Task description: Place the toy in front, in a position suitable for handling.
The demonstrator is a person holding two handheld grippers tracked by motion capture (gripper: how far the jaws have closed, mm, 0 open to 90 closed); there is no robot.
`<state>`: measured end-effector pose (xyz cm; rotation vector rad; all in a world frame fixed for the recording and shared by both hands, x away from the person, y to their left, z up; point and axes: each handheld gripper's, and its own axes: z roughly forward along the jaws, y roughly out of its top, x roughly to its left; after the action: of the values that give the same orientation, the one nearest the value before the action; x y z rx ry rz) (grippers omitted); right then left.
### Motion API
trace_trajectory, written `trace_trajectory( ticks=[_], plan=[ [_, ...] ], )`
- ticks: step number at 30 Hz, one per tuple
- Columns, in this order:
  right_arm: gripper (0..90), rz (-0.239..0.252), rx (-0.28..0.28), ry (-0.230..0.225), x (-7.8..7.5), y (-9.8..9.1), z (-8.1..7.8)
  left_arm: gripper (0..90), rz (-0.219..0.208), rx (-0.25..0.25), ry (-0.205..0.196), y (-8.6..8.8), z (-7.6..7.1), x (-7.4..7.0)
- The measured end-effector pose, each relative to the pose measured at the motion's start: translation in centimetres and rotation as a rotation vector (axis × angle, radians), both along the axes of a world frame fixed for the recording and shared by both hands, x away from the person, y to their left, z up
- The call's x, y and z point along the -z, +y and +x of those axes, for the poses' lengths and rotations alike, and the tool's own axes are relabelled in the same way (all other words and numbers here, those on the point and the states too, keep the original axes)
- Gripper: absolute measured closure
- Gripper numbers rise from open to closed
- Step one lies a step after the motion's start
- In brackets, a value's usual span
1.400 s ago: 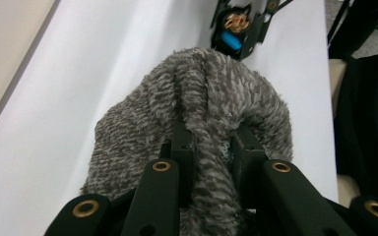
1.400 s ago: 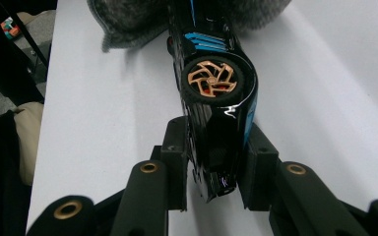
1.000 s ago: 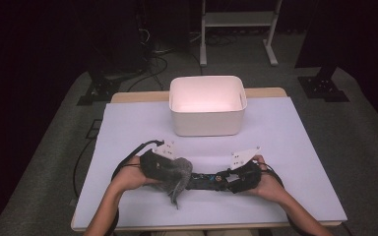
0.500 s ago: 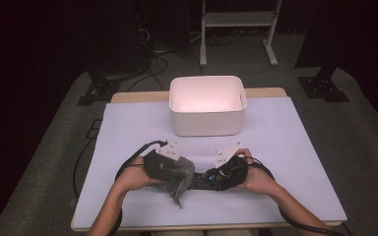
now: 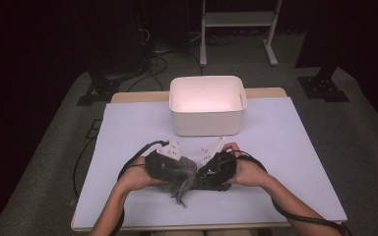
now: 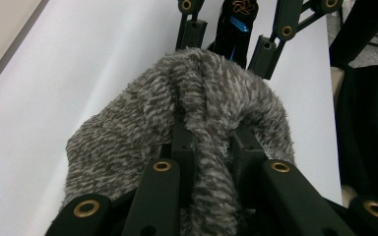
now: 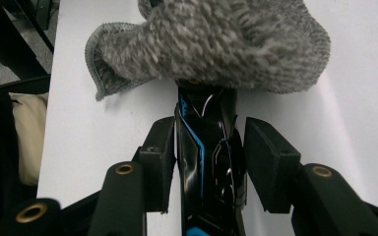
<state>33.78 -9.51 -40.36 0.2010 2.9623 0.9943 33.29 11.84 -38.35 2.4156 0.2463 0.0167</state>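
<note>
A grey fuzzy cloth point(image 5: 179, 178) sits bunched at the table's near middle, and my left gripper point(image 5: 183, 173) is shut on it. In the left gripper view the cloth point(image 6: 147, 123) is pinched between the left gripper's point(image 6: 211, 142) jaws. A glossy black object with blue lines point(image 7: 204, 132) runs between the right gripper's point(image 7: 206, 147) jaws, its far end under the cloth point(image 7: 216, 44). Those jaws have just been opening, and a small gap shows beside the right pad. My right gripper point(image 5: 204, 174) faces the left one, nearly touching it.
A white empty bin point(image 5: 207, 105) stands behind the grippers at the middle of the white-covered table point(image 5: 285, 147). Both forearms come in from the near edge. Cables trail from each gripper. Dark stands and a rack line the floor beyond.
My right hand has moved left toward the left gripper, closing the gap between them. The black object's end now lies under the cloth. The left hand has stayed put.
</note>
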Motion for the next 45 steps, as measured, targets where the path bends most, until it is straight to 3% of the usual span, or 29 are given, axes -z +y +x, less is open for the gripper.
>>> trace_trajectory(
  ticks=[5,17,27,30,34,40,45],
  plan=[
    [53.2,-0.049,0.001,0.002,0.5,-0.3,-0.1,76.6,-0.011,0.021,0.003,-1.1,0.0,0.1],
    [53.5,-0.087,0.017,0.015,0.5,-2.8,-0.3,76.6,-0.002,0.082,-0.004,-4.2,0.2,0.0],
    [56.0,-0.152,-0.017,-0.006,1.0,-1.2,-0.4,76.6,-0.004,0.104,-0.003,-4.2,0.2,0.1],
    [56.4,-0.151,-0.023,-0.014,0.9,-1.2,-0.6,76.5,-0.006,0.103,-0.012,-4.0,0.1,-0.2],
    [56.5,-0.109,-0.004,-0.030,0.8,-1.0,-0.5,76.5,-0.010,0.084,-0.029,-3.1,0.0,-1.0],
    [56.4,0.014,0.011,-0.045,0.4,0.5,0.1,76.5,-0.009,0.022,-0.059,-0.2,0.0,-3.5],
    [56.5,0.135,0.025,-0.015,0.3,2.2,0.8,76.5,-0.024,-0.034,-0.073,2.2,0.1,-5.1]
  ],
)
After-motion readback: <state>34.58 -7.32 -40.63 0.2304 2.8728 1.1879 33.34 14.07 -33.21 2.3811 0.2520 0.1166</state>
